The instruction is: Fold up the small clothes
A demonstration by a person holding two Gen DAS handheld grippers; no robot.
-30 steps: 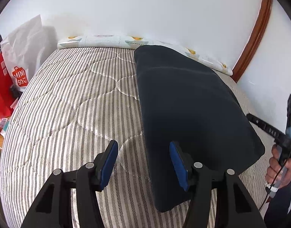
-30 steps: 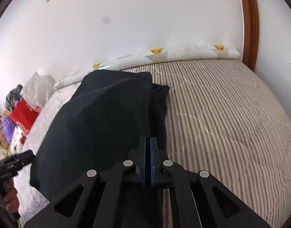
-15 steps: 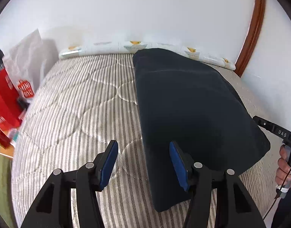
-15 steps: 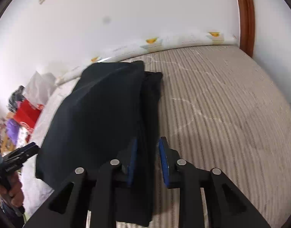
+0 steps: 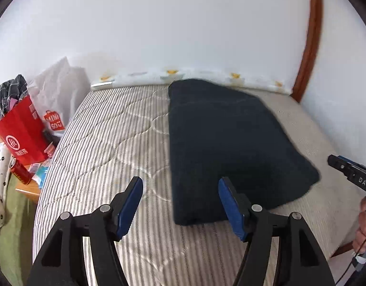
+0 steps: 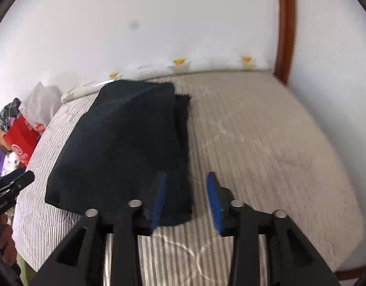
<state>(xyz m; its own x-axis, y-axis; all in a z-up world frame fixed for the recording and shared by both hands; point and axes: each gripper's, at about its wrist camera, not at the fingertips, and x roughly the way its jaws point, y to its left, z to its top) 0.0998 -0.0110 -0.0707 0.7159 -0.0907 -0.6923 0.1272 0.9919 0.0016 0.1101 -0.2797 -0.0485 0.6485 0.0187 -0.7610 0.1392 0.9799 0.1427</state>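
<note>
A dark navy folded garment (image 5: 228, 140) lies flat on the striped quilted bed (image 5: 106, 152), reaching from near the front edge to the back. My left gripper (image 5: 180, 197) hovers above its near left corner, jaws opening, nothing between the blue pads. In the right wrist view the same garment (image 6: 125, 143) lies left of centre. My right gripper (image 6: 186, 195) hangs above its near right corner, jaws opening, blue pads clear of the cloth. Each gripper also shows at the edge of the other's view, held in a hand.
A red paper bag (image 5: 23, 135) and a white plastic bag (image 5: 56, 95) stand left of the bed, with a can (image 5: 19, 171) on a wooden stand. A patterned pillow roll (image 5: 183, 76) lines the wall. A brown door frame (image 5: 307, 40) rises at the right.
Both grippers have pulled back and risen from the garment. The right gripper, shut on the cloth's edge a second ago, has opened and let it go. The left jaws have widened.
</note>
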